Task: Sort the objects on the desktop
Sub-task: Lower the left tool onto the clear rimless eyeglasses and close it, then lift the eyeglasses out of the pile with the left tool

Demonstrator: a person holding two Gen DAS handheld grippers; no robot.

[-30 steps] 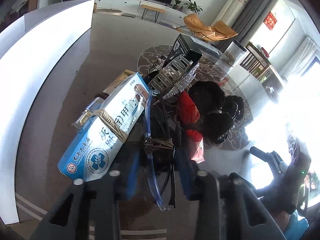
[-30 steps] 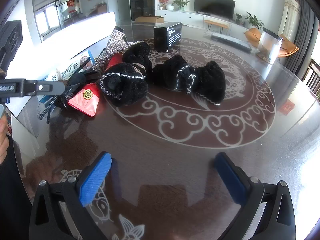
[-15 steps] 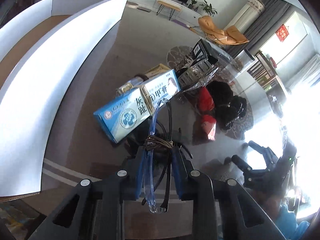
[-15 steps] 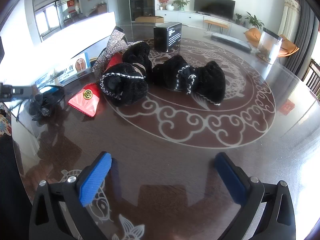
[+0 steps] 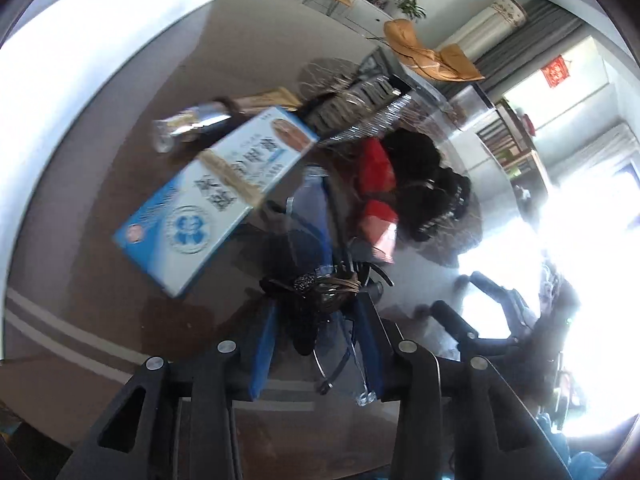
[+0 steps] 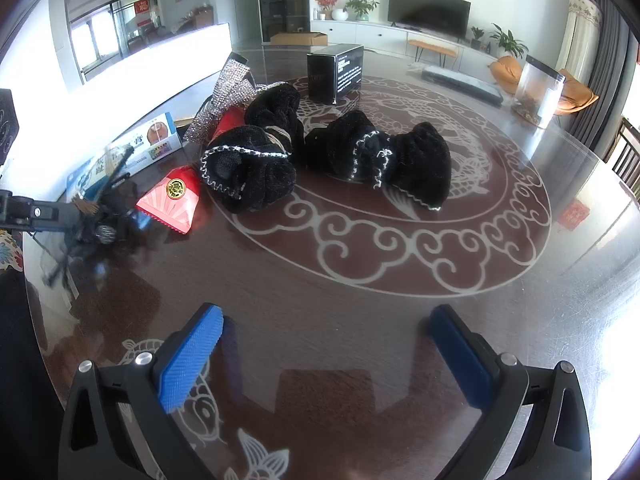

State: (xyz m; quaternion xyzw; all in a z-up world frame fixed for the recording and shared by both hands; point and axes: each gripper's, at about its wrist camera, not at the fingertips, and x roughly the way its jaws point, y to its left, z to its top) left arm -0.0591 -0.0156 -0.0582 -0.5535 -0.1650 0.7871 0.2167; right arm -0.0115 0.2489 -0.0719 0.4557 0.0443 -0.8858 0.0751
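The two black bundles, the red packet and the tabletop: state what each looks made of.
The two black bundles: soft plush or velvet fabric, judging by the matte, fuzzy pile, with light stitched edging. The red packet: likely glossy printed card or paper, flat and creased, with a gold emblem. The tabletop: probably dark wood under glass or lacquer, since it mirrors the room and bears pale scroll patterns.

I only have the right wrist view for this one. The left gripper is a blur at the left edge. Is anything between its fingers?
Observer: Yes. The left wrist view shows a tied bundle of eyeglasses between the blue pads of the left gripper, and its jaws are opening.
Operator: Does the blue-and-white box hide anything from me?
Observer: A silvery tube lies just behind the box, beside a tan carton.
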